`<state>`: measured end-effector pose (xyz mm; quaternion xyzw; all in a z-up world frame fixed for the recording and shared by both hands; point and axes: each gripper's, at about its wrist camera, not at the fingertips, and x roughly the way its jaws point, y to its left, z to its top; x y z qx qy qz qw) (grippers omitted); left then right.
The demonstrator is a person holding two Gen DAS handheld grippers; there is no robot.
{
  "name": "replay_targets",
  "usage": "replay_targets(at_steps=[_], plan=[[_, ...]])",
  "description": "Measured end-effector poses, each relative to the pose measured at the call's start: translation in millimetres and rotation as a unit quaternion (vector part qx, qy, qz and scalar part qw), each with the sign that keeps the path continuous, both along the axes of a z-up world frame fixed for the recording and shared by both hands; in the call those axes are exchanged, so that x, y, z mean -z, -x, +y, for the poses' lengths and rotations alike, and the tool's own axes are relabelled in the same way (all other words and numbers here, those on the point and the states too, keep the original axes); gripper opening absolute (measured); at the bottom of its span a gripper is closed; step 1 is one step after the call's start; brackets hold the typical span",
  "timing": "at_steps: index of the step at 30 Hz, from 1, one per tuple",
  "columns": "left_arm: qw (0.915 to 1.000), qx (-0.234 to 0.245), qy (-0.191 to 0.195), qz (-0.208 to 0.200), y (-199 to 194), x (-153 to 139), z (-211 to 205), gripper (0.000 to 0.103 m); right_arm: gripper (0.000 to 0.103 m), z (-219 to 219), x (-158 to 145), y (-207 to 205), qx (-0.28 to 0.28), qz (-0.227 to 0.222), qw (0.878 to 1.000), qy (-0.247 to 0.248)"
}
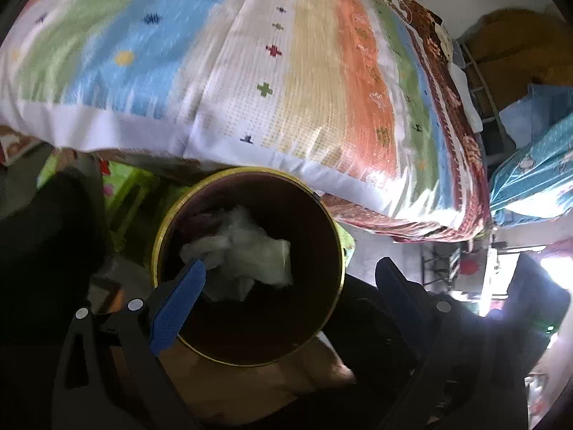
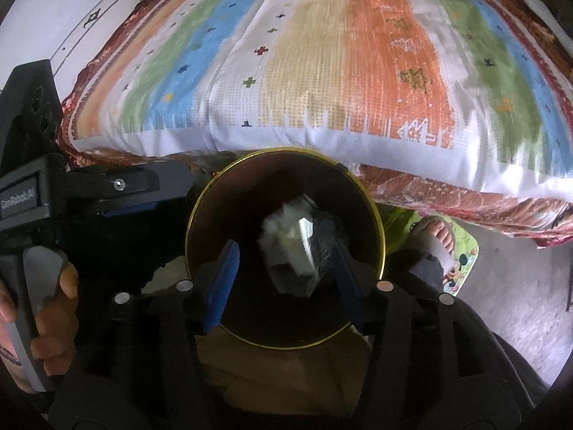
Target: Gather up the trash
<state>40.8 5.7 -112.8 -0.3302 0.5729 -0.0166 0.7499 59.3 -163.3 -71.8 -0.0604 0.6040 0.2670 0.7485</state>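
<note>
Both tools over round bin (image 1: 247, 354) beside bed (image 1: 293, 71), aimed down for drop. Left tool (image 1: 292, 274) spread wide, nothing between pads; white crumpled trash (image 1: 247, 254) below in bin. Right tool (image 2: 284, 261) parted, clear wrapper (image 2: 293, 251) loose between pads, likely falling.

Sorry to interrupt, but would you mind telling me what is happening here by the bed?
A person is collecting trash with a gripper in each hand. Both hang over a round bin beside the bed. The left gripper is open above crumpled white trash in the bin. The right gripper is open around a clear wrapper.
</note>
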Motion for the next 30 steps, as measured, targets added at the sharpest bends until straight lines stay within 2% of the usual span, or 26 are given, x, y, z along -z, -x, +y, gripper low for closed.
replay_targets(at_steps=[6, 11, 16, 20, 24, 30], plan=[[0.9955, 0.043, -0.071, -0.047, 4.0, -24.7, -7.5, 0.094, 0.056, -4.7, -18.7, 7.9, -0.008, -0.047, 0.999, 0.0], [0.9849, 0.069, -0.134, -0.085, 13.3, -42.5, -9.4, 0.094, 0.058, -13.1, -33.5, 17.4, -0.011, -0.088, 0.996, 0.001], [0.9742, 0.081, -0.17, -0.125, 26.5, -57.5, -10.4, 0.094, 0.064, -19.2, -44.8, 29.3, -0.015, -0.118, 0.993, -0.006], [0.9641, 0.093, -0.188, -0.163, 41.2, -70.4, -14.8, 0.096, 0.071, -21.2, -56.4, 46.1, -0.02, -0.162, 0.987, 0.001], [0.9577, 0.101, -0.198, -0.183, 57.8, -74.8, -18.2, 0.097, 0.076, -29.9, -65.2, 56.6, -0.007, -0.179, 0.984, -0.014], [0.9496, 0.107, -0.207, -0.21, 82.1, -77.3, -22.3, 0.097, 0.091, -42.0, -80.0, 78.1, 0.002, -0.205, 0.978, -0.042]])
